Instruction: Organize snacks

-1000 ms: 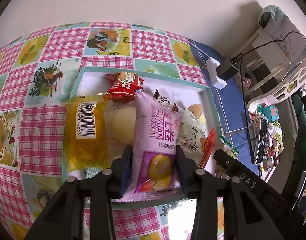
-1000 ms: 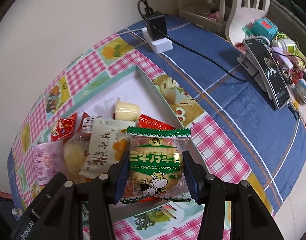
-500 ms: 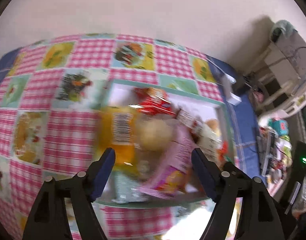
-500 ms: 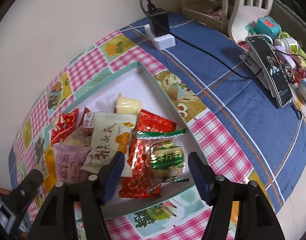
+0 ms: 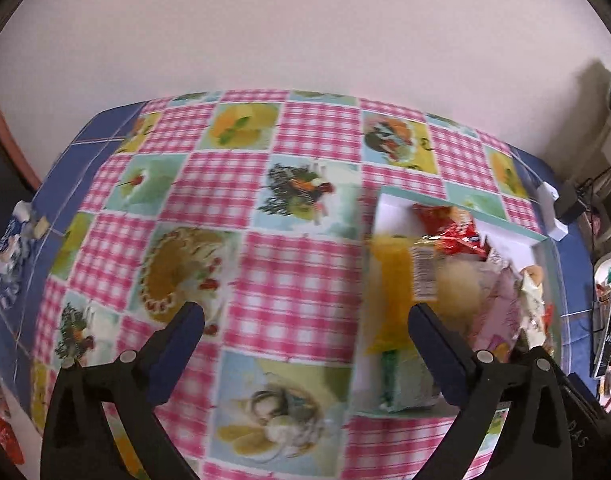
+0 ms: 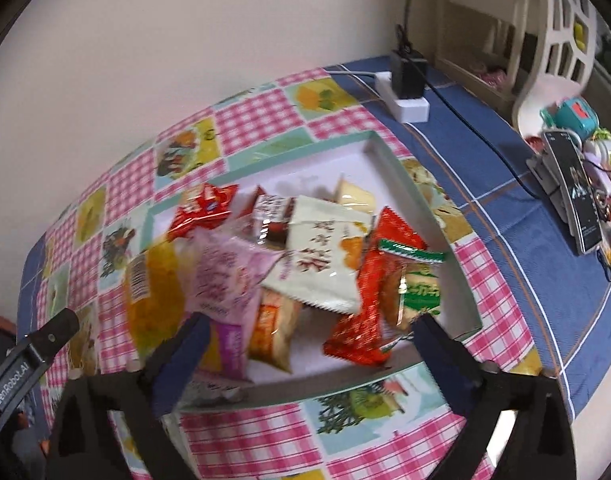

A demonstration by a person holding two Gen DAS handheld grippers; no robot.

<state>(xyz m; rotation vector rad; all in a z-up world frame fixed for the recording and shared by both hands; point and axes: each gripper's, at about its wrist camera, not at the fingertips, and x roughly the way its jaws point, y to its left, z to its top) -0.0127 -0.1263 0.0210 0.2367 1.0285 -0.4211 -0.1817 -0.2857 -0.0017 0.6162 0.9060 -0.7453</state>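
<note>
A white tray with a teal rim (image 6: 401, 184) sits on the checked tablecloth and holds several snack packs. In the right wrist view a pink pack (image 6: 229, 276), a white pack (image 6: 325, 256), a red pack (image 6: 365, 320) and a green-edged biscuit pack (image 6: 419, 288) lie piled in it. My right gripper (image 6: 305, 336) is open and empty just above the tray's near side. My left gripper (image 5: 305, 328) is open and empty over the tablecloth left of the tray (image 5: 393, 204), where a yellow pack (image 5: 389, 292) and a red pack (image 5: 449, 228) show.
A white power strip with a black plug (image 6: 405, 92) and cable lies on the blue cloth behind the tray. A phone on a stand (image 6: 573, 188) and small clutter are at the right. A crumpled blue-white wrapper (image 5: 9, 244) lies at the table's far left edge.
Both grippers opened and let go of their packs: the pink pack and the green biscuit pack now lie in the tray. The left gripper swung left; the right pulled back.
</note>
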